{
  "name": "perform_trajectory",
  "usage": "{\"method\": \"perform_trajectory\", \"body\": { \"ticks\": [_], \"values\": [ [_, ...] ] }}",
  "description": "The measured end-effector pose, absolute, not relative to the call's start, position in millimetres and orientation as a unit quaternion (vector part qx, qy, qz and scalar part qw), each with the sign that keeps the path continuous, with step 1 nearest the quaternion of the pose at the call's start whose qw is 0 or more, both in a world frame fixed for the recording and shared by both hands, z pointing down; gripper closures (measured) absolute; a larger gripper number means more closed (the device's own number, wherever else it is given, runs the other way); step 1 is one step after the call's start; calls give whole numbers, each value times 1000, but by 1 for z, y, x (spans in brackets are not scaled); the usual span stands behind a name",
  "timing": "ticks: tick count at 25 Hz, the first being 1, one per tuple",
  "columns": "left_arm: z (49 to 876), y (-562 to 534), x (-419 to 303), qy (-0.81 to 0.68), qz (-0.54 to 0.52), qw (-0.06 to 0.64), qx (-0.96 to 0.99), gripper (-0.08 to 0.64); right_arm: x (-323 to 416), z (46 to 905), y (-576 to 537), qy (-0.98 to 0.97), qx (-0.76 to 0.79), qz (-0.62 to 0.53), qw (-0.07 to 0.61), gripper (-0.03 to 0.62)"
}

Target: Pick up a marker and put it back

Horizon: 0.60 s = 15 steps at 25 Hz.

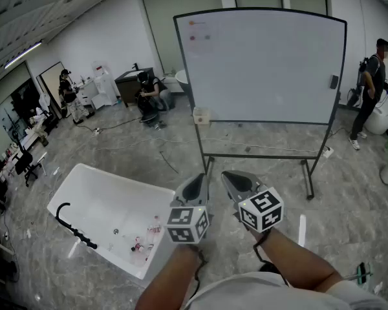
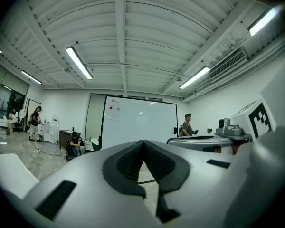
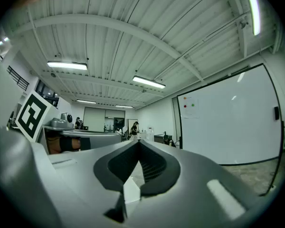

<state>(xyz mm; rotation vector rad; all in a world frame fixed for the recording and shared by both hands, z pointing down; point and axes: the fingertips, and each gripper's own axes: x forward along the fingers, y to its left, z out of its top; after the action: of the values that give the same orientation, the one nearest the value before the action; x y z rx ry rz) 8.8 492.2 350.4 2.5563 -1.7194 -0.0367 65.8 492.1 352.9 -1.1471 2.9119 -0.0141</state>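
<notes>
Your left claw (image 1: 197,180) and right claw (image 1: 230,175) sit side by side low in the head view, close to your body. Their tips point toward the whiteboard (image 1: 265,63). Each one's marker cube faces the head camera, and your bare forearms run back from them.

In the left gripper view, the left claw (image 2: 143,144) is clenched. Its dark pads meet at the tip and nothing is between them. In the right gripper view, the right claw (image 3: 138,142) is clenched the same way and is also empty.

The whiteboard stands on its wheeled frame on the grey floor, well apart from both claws. A small pale box (image 1: 201,115) hangs at its left edge, and a dark block (image 1: 334,81) sits near its right edge. Something small and dark (image 1: 247,149) lies on the rail under the board, too small to identify. I cannot pick out the marker in any view.

A white bathtub (image 1: 102,202) lies on the floor to your left, with a few bottles at its near end. One person crouches (image 1: 149,95) beyond the board's left side, and another stands (image 1: 373,76) at the right.
</notes>
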Motion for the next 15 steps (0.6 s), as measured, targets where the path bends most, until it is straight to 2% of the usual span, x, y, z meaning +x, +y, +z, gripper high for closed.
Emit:
{"method": "perform_trajectory", "body": {
  "ticks": [15],
  "values": [
    [364,477,1,-544,-5,44,838,558,52,364,479,931,-364,-19,9,591]
  ]
}}
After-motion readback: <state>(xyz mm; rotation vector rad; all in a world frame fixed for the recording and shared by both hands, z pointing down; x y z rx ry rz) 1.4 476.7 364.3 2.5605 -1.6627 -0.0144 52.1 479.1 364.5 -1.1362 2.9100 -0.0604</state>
